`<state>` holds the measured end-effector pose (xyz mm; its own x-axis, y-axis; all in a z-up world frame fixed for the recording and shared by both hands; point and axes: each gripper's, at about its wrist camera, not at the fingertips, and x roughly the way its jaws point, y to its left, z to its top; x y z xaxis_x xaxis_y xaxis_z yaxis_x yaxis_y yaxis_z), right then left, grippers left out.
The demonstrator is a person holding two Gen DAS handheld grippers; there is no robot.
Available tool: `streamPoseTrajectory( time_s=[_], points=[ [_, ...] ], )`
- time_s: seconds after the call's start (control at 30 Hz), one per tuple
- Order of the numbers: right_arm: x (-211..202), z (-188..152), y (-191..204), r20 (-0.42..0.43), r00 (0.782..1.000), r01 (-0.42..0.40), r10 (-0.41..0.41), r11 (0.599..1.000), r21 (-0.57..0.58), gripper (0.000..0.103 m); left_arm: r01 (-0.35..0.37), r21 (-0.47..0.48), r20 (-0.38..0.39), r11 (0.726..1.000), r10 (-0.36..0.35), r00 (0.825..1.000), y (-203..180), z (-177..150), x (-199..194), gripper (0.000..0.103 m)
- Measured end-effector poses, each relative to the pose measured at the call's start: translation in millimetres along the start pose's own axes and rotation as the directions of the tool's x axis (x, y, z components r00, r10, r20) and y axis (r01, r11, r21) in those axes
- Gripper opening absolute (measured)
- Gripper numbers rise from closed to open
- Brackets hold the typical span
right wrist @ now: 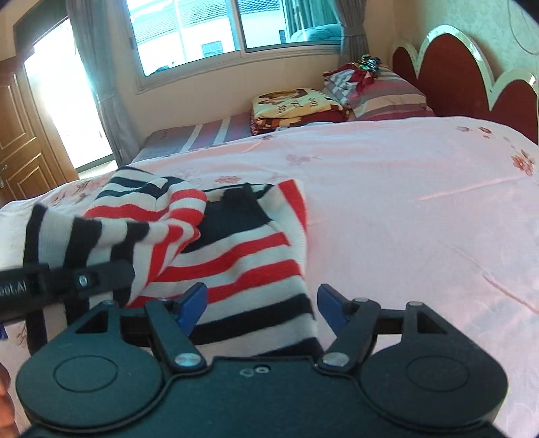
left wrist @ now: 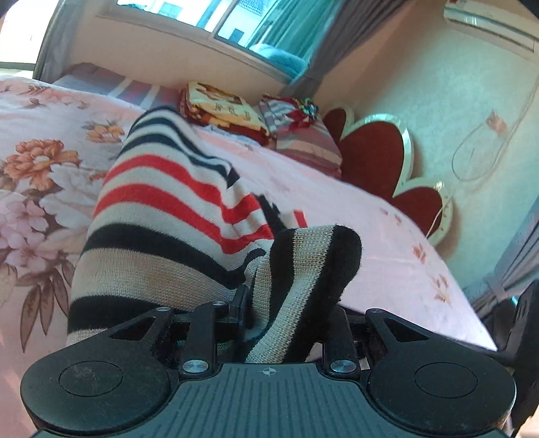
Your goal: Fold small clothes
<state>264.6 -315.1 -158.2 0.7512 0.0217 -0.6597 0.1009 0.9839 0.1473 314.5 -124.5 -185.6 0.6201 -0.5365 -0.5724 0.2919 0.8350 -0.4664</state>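
The left gripper [left wrist: 266, 303] has its jaws pinched on a bunched edge of the striped sweater [left wrist: 175, 215] — black and cream bands of knit spill up out of them, and the rest of the garment trails away across the bed. The right gripper [right wrist: 261, 308] has its jaws spread, blue fingertips [right wrist: 193, 303] standing either side of the sweater's [right wrist: 242, 256] lower black-and-white stripes without pressing on them; the cloth lies between and under them. In the right wrist view the left gripper [right wrist: 111, 273] comes in from the left edge, lifting one side of the sweater so it folds over the flat red-and-white part.

The sweater lies on a pink floral bedsheet [right wrist: 404, 209] — a wide bed with a red scalloped headboard [right wrist: 451, 74]. Near the headboard sit a striped pillow [right wrist: 390, 97], a folded yellow-patterned blanket [right wrist: 293, 104] and a small heap of folded clothes [right wrist: 350, 75]. Behind the bed a window [right wrist: 209, 30] with grey curtains [right wrist: 94, 67]; a wooden door [right wrist: 20, 134] at the left.
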Motion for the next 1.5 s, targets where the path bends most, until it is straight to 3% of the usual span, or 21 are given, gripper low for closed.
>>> streamPoseTrajectory(
  time_s=[0.1, 0.13, 0.17, 0.23, 0.33, 0.47, 0.63, 0.77, 0.83, 0.9, 0.93, 1.03, 1.17, 1.27, 1.4, 1.47, 1.5],
  points=[
    [0, -4, -21, -0.023, 0.999, -0.034, 0.036, 0.995, 0.089, 0.071, -0.053, 0.114, -0.007, 0.992, 0.054, 0.999, -14, -7, 0, 0.032],
    [0, -4, -25, -0.028, 0.998, -0.053, 0.057, 0.991, 0.122, 0.073, -0.058, 0.138, -0.015, 0.989, 0.061, 0.998, -18, -6, -4, 0.043],
    [0, -3, -28, -0.026, 0.997, -0.070, 0.074, 0.987, 0.145, 0.075, -0.051, 0.143, -0.022, 0.988, 0.055, 0.998, -20, -5, -8, 0.059],
    [-2, 1, -31, -0.015, 0.994, -0.102, 0.107, 0.979, 0.177, 0.081, -0.036, 0.141, -0.023, 0.989, 0.039, 0.999, -24, 0, -18, 0.079],
    [-3, 11, -32, -0.004, 0.990, -0.140, 0.144, 0.969, 0.203, 0.084, -0.049, 0.185, 0.004, 0.982, 0.049, 0.999, -34, -2, -41, 0.081],
    [-2, 22, -28, -0.023, 0.976, -0.205, 0.216, 0.951, 0.231, 0.086, -0.068, 0.104, 0.070, 0.992, 0.061, 0.996, -11, 5, -74, 0.081],
    [17, 28, -10, -0.100, 0.930, -0.313, 0.354, 0.905, 0.289, 0.091, -0.196, -0.008, 0.187, 0.981, 0.194, 0.963, 29, 16, -102, 0.081],
    [43, 27, 13, -0.198, 0.921, -0.284, 0.336, 0.926, 0.250, 0.092, -0.291, -0.006, 0.127, 0.957, 0.290, 0.949, 53, 22, -81, 0.081],
    [49, 24, 24, -0.216, 0.920, -0.281, 0.327, 0.935, 0.217, 0.084, -0.303, 0.000, 0.082, 0.953, 0.302, 0.950, 60, 21, -63, 0.081],
    [50, 23, 35, -0.216, 0.930, -0.268, 0.299, 0.950, 0.160, 0.046, -0.292, -0.007, 0.058, 0.956, 0.292, 0.955, 62, 19, -45, 0.081],
    [50, 22, 39, -0.216, 0.928, -0.278, 0.303, 0.951, 0.138, 0.036, -0.287, -0.011, 0.052, 0.958, 0.287, 0.956, 61, 19, -40, 0.081],
    [41, 23, 49, -0.174, 0.941, -0.286, 0.291, 0.957, 0.051, 0.022, -0.276, 0.001, 0.052, 0.961, 0.275, 0.960, 51, 21, -35, 0.081],
    [7, 38, 44, -0.021, 0.964, -0.264, 0.263, 0.963, -0.054, 0.018, -0.227, 0.065, 0.102, 0.972, 0.220, 0.970, 25, 26, -39, 0.081],
    [-11, 48, 25, 0.025, 0.973, -0.227, 0.231, 0.969, -0.099, 0.018, -0.187, 0.105, 0.086, 0.977, 0.178, 0.980, 7, 27, -33, 0.081],
    [3, 32, -23, -0.036, 0.989, -0.143, 0.142, 0.990, -0.011, 0.018, -0.202, 0.145, 0.017, 0.969, 0.202, 0.979, -1, 6, -9, 0.082],
    [25, 16, -34, -0.122, 0.979, -0.163, 0.164, 0.986, 0.012, 0.020, -0.210, 0.141, -0.005, 0.968, 0.212, 0.977, 2, -4, 0, 0.083],
    [25, 11, -36, -0.097, 0.982, -0.161, 0.161, 0.987, 0.007, 0.021, -0.208, 0.111, -0.003, 0.972, 0.210, 0.978, 4, -6, -1, 0.083]
  ],
)
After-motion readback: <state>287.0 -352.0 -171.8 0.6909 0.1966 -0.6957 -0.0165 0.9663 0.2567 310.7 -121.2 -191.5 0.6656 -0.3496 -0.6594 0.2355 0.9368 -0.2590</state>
